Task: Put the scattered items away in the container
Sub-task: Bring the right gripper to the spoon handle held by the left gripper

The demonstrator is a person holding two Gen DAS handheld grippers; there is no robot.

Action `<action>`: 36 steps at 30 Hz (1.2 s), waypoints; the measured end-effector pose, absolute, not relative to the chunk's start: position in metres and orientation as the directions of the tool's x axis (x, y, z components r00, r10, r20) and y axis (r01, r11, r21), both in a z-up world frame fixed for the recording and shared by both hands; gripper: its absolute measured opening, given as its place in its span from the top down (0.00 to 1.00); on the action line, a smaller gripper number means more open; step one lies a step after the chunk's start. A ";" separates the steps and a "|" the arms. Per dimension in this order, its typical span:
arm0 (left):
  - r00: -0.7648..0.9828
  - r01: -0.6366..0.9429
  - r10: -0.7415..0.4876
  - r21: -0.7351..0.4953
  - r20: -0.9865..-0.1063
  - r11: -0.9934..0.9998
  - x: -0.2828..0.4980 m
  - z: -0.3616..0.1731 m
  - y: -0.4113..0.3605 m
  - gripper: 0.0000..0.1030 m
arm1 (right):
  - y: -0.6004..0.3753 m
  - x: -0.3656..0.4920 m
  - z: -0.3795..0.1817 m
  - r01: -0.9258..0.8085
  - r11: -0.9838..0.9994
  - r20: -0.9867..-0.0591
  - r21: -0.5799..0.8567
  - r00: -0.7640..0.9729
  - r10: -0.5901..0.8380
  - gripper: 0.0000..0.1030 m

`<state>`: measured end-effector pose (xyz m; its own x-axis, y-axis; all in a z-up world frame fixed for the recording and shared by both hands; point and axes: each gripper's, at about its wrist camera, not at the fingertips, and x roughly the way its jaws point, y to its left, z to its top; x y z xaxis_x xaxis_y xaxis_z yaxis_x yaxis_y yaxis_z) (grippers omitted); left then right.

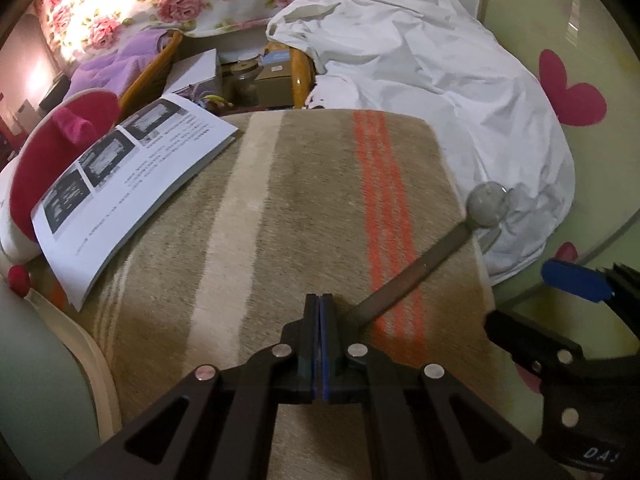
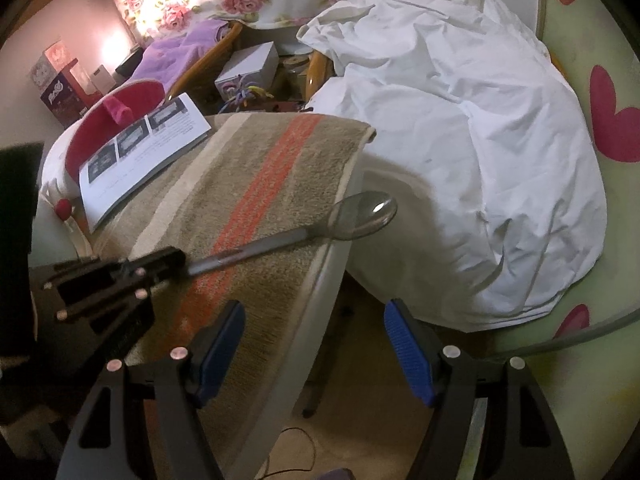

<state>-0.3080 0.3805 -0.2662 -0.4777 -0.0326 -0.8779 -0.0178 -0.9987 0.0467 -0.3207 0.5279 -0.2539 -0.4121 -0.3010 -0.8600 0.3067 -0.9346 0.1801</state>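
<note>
A long-handled metal spoon (image 1: pixel 416 272) lies slanted across the striped beige towel (image 1: pixel 280 216). Its bowl (image 2: pixel 364 212) juts past the towel's right edge. My left gripper (image 1: pixel 320 300) is shut on the end of the handle, and it also shows in the right wrist view (image 2: pixel 176 260). My right gripper (image 2: pixel 316 312) stands open with nothing between its blue pads, at the near right edge of the towel-covered surface. It reaches into the left wrist view at the right (image 1: pixel 552 312). No container shows clearly as such.
A printed booklet (image 1: pixel 132 184) rests on the towel's left part, partly over a round red thing with a white rim (image 1: pixel 48 152). A crumpled white cloth (image 2: pixel 460 140) is heaped on the heart-patterned tabletop (image 2: pixel 616 200). Boxes and a purple cloth (image 2: pixel 180 48) crowd the back.
</note>
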 end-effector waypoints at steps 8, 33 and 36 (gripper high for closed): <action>-0.472 -0.023 -0.005 0.018 -0.881 -1.000 -0.302 -0.266 0.386 1.00 | 0.528 -0.329 -0.258 0.280 -0.936 -0.859 0.212 -0.403 -0.315 0.26; -0.470 -0.059 0.043 -0.018 -0.882 -0.998 -0.282 -0.265 0.398 1.00 | 0.521 -0.347 -0.263 0.216 -0.935 -0.857 0.280 -0.384 -0.345 0.27; -0.469 -0.076 0.052 -0.018 -0.882 -0.997 -0.278 -0.264 0.402 1.00 | 0.520 -0.348 -0.266 0.206 -0.938 -0.862 0.280 -0.376 -0.340 0.27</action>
<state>-0.2782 0.4023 -0.2638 -0.4690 0.0515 -0.8817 -0.0764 -0.9969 -0.0176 -0.3484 0.5201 -0.2663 -0.3764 -0.3400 -0.8618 0.2062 -0.9376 0.2799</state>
